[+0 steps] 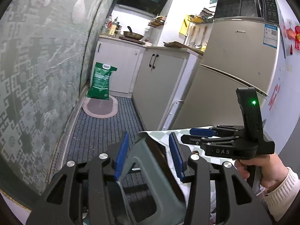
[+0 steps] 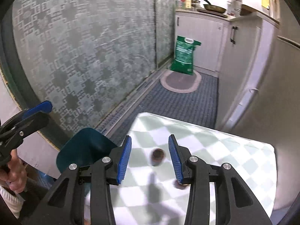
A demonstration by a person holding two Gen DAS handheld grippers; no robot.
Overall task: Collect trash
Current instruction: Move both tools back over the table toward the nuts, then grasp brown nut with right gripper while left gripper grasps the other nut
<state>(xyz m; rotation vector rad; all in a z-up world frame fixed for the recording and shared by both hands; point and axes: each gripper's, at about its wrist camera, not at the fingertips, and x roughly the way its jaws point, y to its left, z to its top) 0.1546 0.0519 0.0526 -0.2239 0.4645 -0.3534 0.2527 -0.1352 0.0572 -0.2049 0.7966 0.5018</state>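
Note:
My left gripper is shut on a grey-green dustpan, held at the left edge of the checkered table. The dustpan also shows in the right wrist view as a teal scoop at the table's left edge. My right gripper is open above the table, its blue pads either side of a small round brown piece of trash. A second small brown scrap lies by the right finger. The right gripper also shows in the left wrist view, over the table.
A narrow kitchen lies ahead with a striped floor mat, an oval rug and a green bag. A patterned glass door is on the left; white cabinets and a fridge are on the right.

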